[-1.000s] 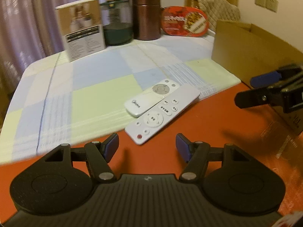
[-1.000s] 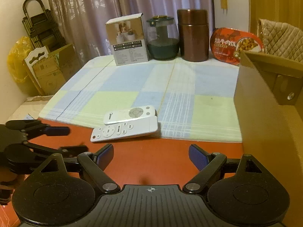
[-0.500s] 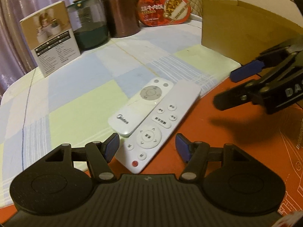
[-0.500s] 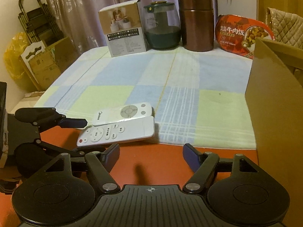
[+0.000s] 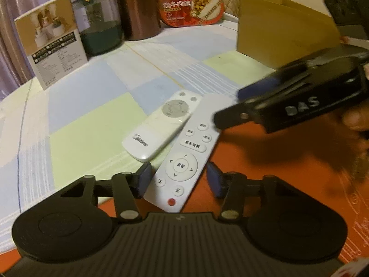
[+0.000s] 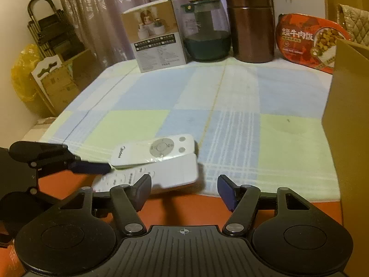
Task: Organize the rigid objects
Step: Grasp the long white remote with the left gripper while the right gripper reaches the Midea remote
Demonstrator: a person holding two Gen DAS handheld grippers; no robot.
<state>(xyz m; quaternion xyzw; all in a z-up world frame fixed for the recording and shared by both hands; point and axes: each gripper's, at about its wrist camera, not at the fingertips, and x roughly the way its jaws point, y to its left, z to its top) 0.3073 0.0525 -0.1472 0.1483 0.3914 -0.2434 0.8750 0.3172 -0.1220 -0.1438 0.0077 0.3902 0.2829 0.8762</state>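
Note:
Two white remotes lie side by side at the near edge of the checked cloth. The long flat remote (image 5: 184, 161) has its near end between the fingers of my open left gripper (image 5: 178, 180); the pads stand apart from its sides. The shorter rounded remote (image 5: 161, 127) lies just to its left. My right gripper (image 6: 184, 188) is open, with the far end of the long remote (image 6: 170, 173) just before its left finger. The rounded remote (image 6: 156, 150) lies beyond it. Each gripper shows in the other's view: the right gripper (image 5: 235, 108) and the left gripper (image 6: 76, 168).
An open cardboard box (image 6: 346, 127) stands at the right, also seen in the left wrist view (image 5: 276, 34). At the back stand a printed carton (image 6: 156, 39), a dark glass jar (image 6: 205, 32), a copper canister (image 6: 251, 23) and a red food tub (image 6: 309, 41). The tabletop (image 5: 265, 173) is red.
Both grippers have moved in on the remotes. The long remote's near end now lies between my left fingers, and the right gripper has come close over its far end.

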